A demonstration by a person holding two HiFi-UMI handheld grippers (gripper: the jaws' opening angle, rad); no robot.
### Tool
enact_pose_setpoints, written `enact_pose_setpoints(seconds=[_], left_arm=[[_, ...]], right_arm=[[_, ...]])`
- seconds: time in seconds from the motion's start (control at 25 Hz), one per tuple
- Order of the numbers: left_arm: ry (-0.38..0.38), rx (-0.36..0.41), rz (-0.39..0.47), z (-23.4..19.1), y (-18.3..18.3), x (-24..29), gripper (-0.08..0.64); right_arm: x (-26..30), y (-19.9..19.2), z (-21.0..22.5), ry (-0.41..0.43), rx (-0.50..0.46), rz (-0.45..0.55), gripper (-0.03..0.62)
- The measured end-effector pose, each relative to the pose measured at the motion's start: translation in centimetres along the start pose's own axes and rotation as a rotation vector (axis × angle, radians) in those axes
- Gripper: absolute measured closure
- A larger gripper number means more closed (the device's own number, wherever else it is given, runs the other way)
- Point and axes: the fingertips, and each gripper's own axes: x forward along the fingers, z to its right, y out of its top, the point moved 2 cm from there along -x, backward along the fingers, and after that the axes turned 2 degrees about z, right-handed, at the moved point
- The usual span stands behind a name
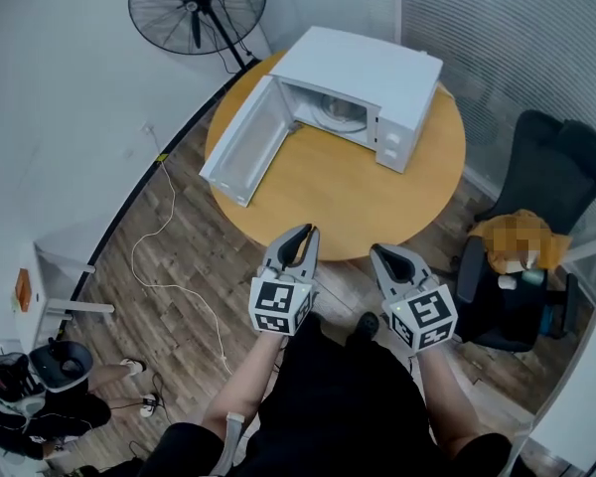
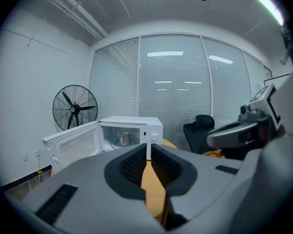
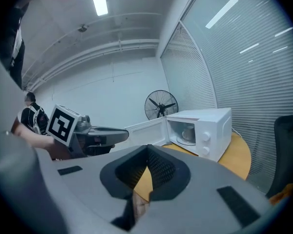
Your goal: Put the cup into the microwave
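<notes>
Jaws pressed together, empty, on left gripper (image 2: 147, 149) and right gripper (image 3: 146, 149); cup (image 2: 124, 138) inside microwave (image 2: 154, 128), door (image 2: 77, 147) open.

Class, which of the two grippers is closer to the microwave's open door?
The left gripper, nearest the swung-out door; the right gripper sits farther right.

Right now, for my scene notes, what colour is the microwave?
The microwave is white; the head view shows it best.
</notes>
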Motion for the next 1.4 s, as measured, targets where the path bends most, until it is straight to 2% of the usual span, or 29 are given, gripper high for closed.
enact_pose_setpoints(seconds=[0.28, 0.6, 1.04, 1.4], left_arm=[[0.003, -0.072, 0.057, 0.7, 2.0, -2.5, 0.561], [-0.014, -0.081, 0.074, 0.9, 2.6, -3.1, 0.563], [-0.015, -0.074, 0.093, 0.7, 3.1, -3.4, 0.563], [-0.035, -0.097, 0.086, 1.2, 2.6, -2.6, 0.563]], right_arm=[[0.5, 1.9, 0.0, 0.008, -0.023, 0.045, 0.583], [1.0, 3.5, -0.5, -0.005, -0.077, 0.083, 0.583], [0.9, 3.5, -1.1, -0.034, -0.102, 0.068, 0.583], [0.6, 3.4, -0.8, -0.049, -0.113, 0.058, 0.584]])
